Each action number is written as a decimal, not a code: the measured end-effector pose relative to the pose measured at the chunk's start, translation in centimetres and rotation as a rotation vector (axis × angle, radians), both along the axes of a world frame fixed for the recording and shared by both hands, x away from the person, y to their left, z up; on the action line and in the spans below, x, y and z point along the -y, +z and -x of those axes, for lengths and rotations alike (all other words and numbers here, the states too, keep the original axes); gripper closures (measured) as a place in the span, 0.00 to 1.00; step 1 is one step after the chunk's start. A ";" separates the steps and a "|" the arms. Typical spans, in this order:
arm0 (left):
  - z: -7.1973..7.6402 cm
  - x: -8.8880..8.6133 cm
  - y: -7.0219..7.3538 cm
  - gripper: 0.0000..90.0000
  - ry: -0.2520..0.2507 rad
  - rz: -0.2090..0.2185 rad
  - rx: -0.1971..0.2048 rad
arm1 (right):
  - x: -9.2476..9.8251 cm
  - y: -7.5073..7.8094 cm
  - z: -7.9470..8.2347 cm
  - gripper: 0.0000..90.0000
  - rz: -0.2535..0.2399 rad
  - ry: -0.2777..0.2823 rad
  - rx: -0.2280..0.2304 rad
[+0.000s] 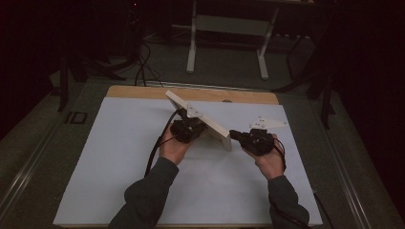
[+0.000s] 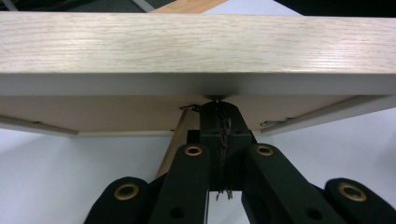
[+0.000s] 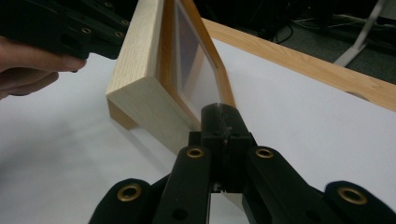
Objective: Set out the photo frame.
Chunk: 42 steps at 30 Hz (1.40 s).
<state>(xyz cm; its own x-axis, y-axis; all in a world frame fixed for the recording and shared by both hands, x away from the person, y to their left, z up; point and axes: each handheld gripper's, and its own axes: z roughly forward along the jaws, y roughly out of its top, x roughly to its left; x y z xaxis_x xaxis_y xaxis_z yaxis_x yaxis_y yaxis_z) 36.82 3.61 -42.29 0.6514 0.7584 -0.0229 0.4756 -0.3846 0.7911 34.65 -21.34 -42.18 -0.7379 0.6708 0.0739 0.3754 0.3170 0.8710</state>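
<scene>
Wooden picture frame (image 1: 198, 119) stands tilted on the white surface (image 1: 119, 162), pinched at its back by my left fingers (image 2: 217, 109) and at its near end by my right fingers (image 3: 223, 114), so next I should lower it gently.

Both tools (image 1: 191, 125) (image 1: 234, 135) clamped; jaws together

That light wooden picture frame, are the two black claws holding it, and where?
Light wooden picture frame: left gripper shut at its back edge, right gripper shut at its end; true clamping cannot be told.
</scene>
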 end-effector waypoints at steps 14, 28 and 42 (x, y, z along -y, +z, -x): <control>-0.1 -0.3 0.0 1.00 0.004 0.000 -0.003 | -1.0 0.1 -0.6 1.00 -0.008 0.050 -0.020; 0.1 -0.6 0.2 1.00 -0.009 0.017 0.004 | -2.3 0.2 -0.6 1.00 0.004 0.103 -0.026; 1.0 -0.6 0.3 1.00 -0.080 0.021 0.011 | -3.3 0.2 -0.3 1.00 0.022 0.152 -0.027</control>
